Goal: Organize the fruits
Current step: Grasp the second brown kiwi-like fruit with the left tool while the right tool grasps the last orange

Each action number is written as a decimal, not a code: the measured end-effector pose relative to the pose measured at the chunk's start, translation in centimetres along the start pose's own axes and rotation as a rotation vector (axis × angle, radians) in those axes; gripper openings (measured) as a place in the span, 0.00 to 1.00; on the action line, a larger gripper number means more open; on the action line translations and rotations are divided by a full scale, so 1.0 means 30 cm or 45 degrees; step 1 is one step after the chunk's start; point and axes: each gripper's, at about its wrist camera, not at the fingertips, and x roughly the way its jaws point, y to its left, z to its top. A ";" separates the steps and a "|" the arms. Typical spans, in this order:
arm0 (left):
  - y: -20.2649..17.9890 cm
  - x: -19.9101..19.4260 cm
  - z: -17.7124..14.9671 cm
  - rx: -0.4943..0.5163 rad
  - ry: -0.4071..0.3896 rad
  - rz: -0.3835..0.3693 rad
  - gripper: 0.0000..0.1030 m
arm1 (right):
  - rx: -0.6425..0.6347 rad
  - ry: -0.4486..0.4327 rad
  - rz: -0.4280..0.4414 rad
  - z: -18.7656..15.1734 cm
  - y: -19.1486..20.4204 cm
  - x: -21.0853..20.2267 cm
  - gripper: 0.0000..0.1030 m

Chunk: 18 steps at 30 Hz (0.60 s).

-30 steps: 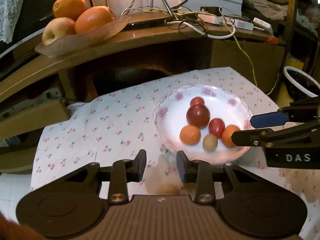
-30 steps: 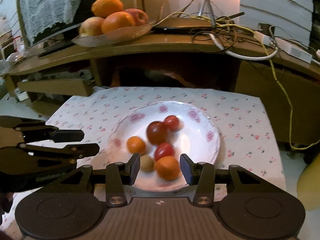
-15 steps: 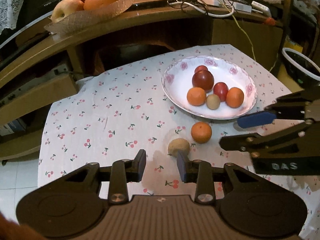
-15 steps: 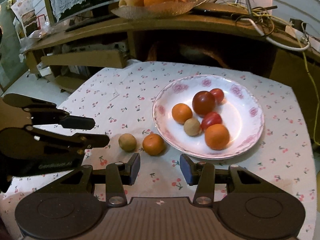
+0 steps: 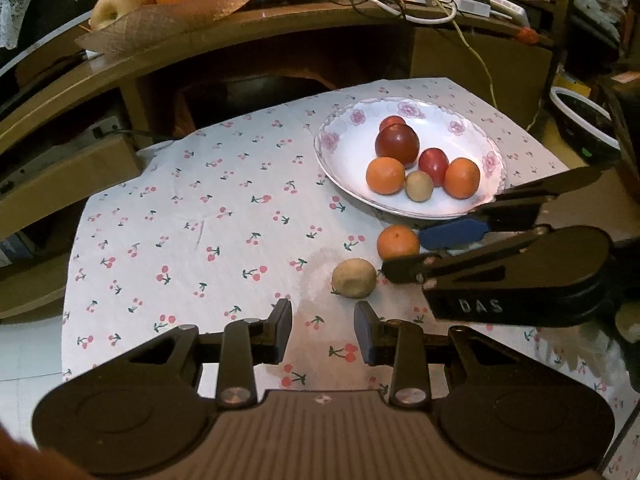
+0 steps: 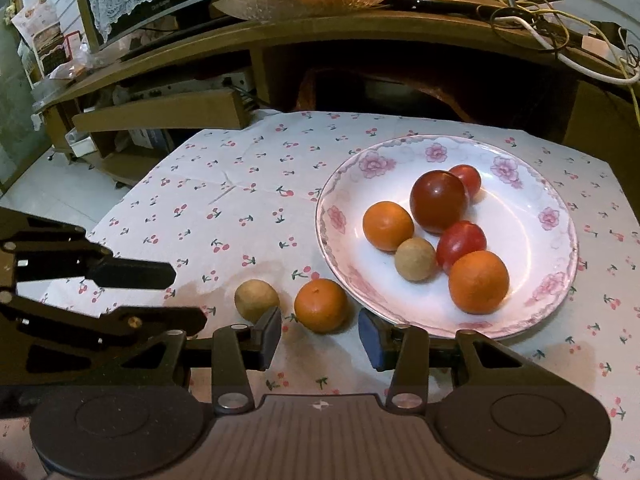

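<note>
Holding both tools low over the cherry-print cloth [image 6: 248, 184], you kept the right gripper [image 6: 319, 336] with its jaws apart and empty, lined up on the loose orange [image 6: 321, 305] that sat on the cloth just beside the near-left rim of the plate [image 6: 560, 216]. That fruit lay just beyond the gap between the fingertips, not yet inside it, which suggested you meant to close on it next. The tan fruit [image 6: 256, 300] rested just left of the orange, close to your left-hand fingertip, so a straight push forward risked nudging it.

Your left gripper [image 5: 322, 330] also stood spread and carried nothing, parked near and a little left of the tan fruit, probably waiting its turn. On the plate were two oranges, three red fruits and a second tan fruit bunched together, so it looked like the collecting spot for the two strays.
</note>
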 end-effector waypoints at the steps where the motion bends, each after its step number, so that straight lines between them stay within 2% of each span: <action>1: -0.003 0.004 0.000 0.006 0.001 -0.007 0.39 | -0.001 0.001 -0.004 0.001 0.000 0.002 0.36; 2: -0.005 0.007 0.000 0.011 0.002 -0.011 0.39 | -0.001 0.009 -0.005 0.001 -0.002 0.006 0.28; 11: -0.043 0.087 0.016 0.033 -0.023 -0.047 0.39 | 0.006 0.043 -0.030 -0.034 -0.033 -0.052 0.27; 18: -0.062 0.138 0.033 0.013 -0.039 -0.025 0.38 | 0.066 0.079 -0.071 -0.111 -0.085 -0.125 0.27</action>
